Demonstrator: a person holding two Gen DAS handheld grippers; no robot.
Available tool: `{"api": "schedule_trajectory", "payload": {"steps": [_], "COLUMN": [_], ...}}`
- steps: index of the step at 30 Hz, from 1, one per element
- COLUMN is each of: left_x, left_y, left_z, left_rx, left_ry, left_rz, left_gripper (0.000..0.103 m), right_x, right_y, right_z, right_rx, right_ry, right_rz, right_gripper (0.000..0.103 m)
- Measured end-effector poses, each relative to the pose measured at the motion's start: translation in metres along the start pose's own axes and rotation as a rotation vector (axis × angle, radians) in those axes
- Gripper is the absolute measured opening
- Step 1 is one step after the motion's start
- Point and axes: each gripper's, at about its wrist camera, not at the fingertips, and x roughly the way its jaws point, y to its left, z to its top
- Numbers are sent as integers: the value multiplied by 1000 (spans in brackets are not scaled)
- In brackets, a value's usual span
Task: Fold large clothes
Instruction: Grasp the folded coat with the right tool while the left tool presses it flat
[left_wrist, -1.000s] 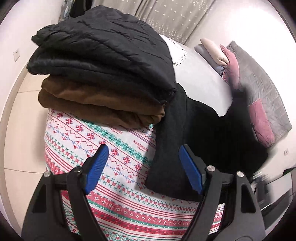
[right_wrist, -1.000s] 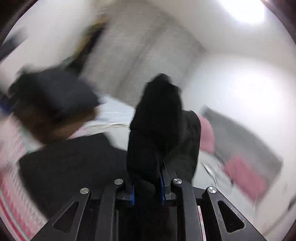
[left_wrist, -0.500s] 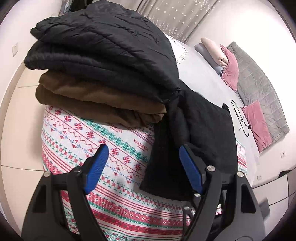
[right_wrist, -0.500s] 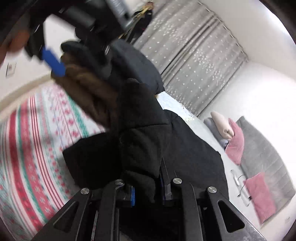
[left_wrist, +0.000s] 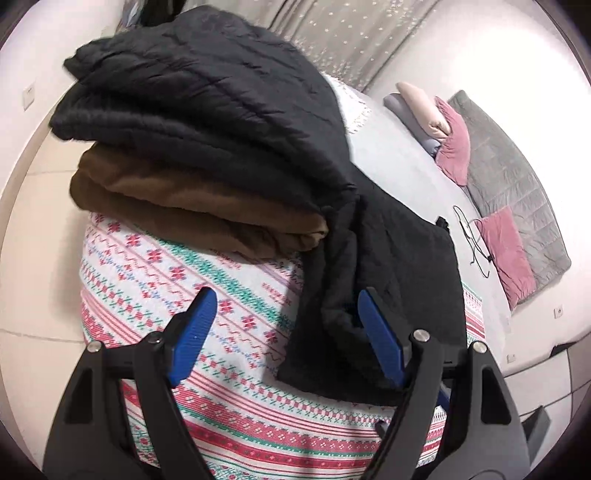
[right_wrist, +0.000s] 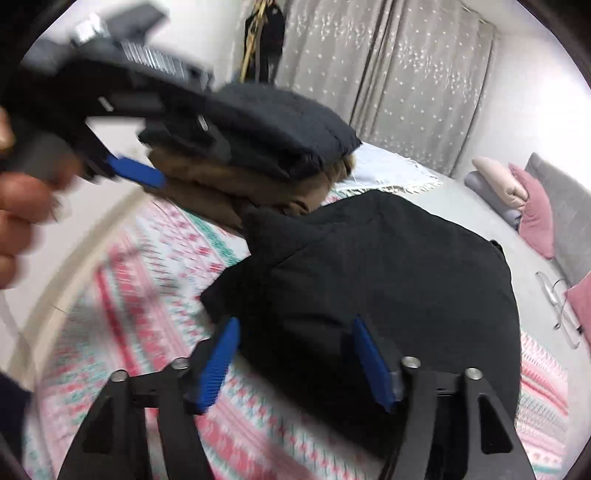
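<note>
Two folded garments, a black quilted coat over a brown one, fill the patterned bedspread's far left, leaving open cover near. Just right, a black garment lies flat, its near edge hidden behind the unclenched, empty right gripper. Left gripper gapes empty too; no writing is legible.

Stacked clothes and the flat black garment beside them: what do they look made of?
Top dark jacket: quilted, matte, probably padded synthetic; stitched channels show. Brown garment beneath: soft fleece or velour, judging by its fuzzy nap. Flat black garment: matte, smooth, thick; fabric unclear.
</note>
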Motion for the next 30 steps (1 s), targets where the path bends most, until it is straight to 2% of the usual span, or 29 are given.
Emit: {"api": "schedule_trajectory", "payload": {"steps": [3, 7, 9, 11, 13, 14, 15, 16, 19, 24, 26, 30], "left_x": [4, 15, 22, 33, 49, 56, 66, 69, 72, 84, 86, 84], "left_y": [-21, -64, -80, -92, -98, -98, -96, -94, -85, -76, -74, -76], "left_z": [-7, -22, -27, -32, -34, -35, -36, -36, -36, -46, -48, -52], "left_rx": [73, 221, 270, 302, 316, 318, 320, 317, 322, 334, 337, 336], "left_ry": [-12, -32, -36, -37, -6, 9, 35, 46, 57, 109, 109, 114], "left_rz": [-11, 7, 29, 57, 96, 125, 173, 177, 160, 158, 172, 172], "left_gripper": [79, 79, 79, 72, 53, 49, 47, 45, 42, 41, 41, 41], "right_x": [-24, -45, -49, -49, -44, -39, -34, -28, -20, 13, 23, 21], "right_y": [-18, -67, -92, -111, -128, -132, -135, -136, -135, -133, -131, -130], "right_z": [-13, -23, -29, -40, -48, -50, -48, -50, -52, -76, -84, -81], "right_rx": [33, 138, 194, 260, 338, 353, 359, 358, 336, 322, 316, 307], "right_ry": [17, 11, 9, 10, 16, 24, 35, 41, 41, 143, 150, 166], "right_rz": [-37, -93, -102, -87, -73, -68, -61, -49, -43, -1, 0, 0], "right_gripper": [67, 64, 49, 36, 27, 23, 22, 22, 22, 22, 22, 22]}}
